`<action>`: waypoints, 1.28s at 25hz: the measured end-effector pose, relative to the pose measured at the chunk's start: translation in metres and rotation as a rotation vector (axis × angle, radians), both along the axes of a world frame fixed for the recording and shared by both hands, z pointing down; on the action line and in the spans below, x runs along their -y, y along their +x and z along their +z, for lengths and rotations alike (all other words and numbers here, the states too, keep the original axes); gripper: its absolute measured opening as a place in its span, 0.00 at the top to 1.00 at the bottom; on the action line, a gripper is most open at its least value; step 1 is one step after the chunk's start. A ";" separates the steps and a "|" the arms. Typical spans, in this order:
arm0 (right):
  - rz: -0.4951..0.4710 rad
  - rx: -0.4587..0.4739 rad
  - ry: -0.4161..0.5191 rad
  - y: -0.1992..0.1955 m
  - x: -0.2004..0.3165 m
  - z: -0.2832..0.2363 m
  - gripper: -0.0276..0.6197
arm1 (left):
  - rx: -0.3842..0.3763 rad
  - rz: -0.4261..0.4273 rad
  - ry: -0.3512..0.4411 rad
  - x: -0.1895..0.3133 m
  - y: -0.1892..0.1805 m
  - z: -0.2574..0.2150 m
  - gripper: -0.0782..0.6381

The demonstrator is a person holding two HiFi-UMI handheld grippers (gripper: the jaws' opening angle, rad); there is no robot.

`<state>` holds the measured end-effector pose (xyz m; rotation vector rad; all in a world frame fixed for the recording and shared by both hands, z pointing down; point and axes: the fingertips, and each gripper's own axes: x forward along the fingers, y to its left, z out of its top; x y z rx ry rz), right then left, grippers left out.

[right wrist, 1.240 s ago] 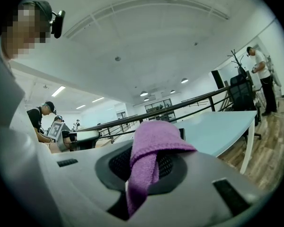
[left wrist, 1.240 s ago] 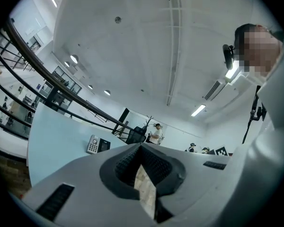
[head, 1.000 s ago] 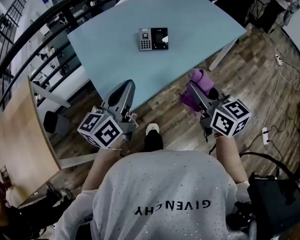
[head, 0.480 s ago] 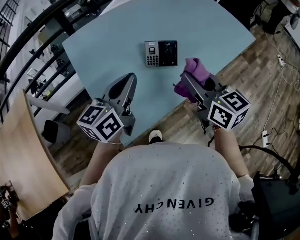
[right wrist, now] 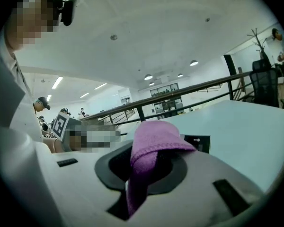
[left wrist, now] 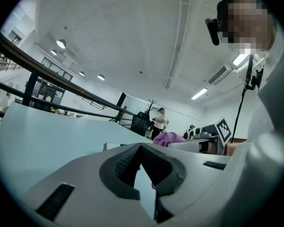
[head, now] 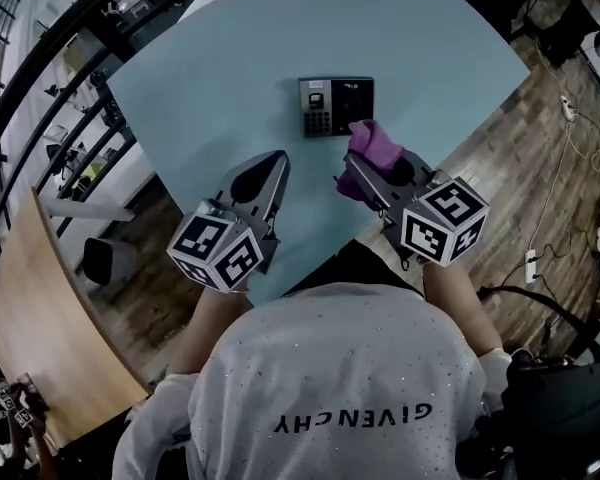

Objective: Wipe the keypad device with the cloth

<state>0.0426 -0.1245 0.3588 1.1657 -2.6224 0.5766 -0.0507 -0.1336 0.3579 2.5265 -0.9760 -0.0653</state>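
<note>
Now the right tool (head: 358, 168), clamped on the cloth (head: 372, 146), hovers beside the keypad device (head: 336, 106); the left tool (head: 270, 166) is closed, empty. Unheld, the device could slide when wiped.

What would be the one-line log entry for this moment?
right gripper: shut on purple cloth, close to keypad device, contact unclear | left gripper: shut, empty | wiping: not confirmed

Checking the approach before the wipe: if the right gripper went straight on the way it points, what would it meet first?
Most likely the keypad device. The right gripper points toward it across the table, so the purple cloth it holds would touch first. How far apart they are is uncertain.
</note>
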 end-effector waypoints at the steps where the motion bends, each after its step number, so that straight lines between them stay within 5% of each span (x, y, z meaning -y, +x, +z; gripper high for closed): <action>1: -0.007 -0.005 -0.017 -0.005 0.003 0.007 0.89 | 0.015 0.007 -0.007 0.000 -0.001 0.007 0.89; 6: -0.042 -0.042 -0.098 -0.020 0.018 0.041 0.89 | 0.111 0.059 0.014 0.001 0.005 0.028 0.89; 12: -0.046 -0.101 -0.145 -0.031 0.044 0.065 0.88 | 0.058 0.037 -0.050 0.011 0.002 0.033 0.89; 24: -0.131 -0.044 -0.162 -0.073 0.119 0.075 0.88 | 0.057 -0.044 -0.133 0.041 -0.014 0.055 0.89; 32: -0.052 -0.006 -0.249 -0.039 0.148 0.098 0.88 | 0.057 -0.034 -0.194 0.054 -0.001 0.069 0.89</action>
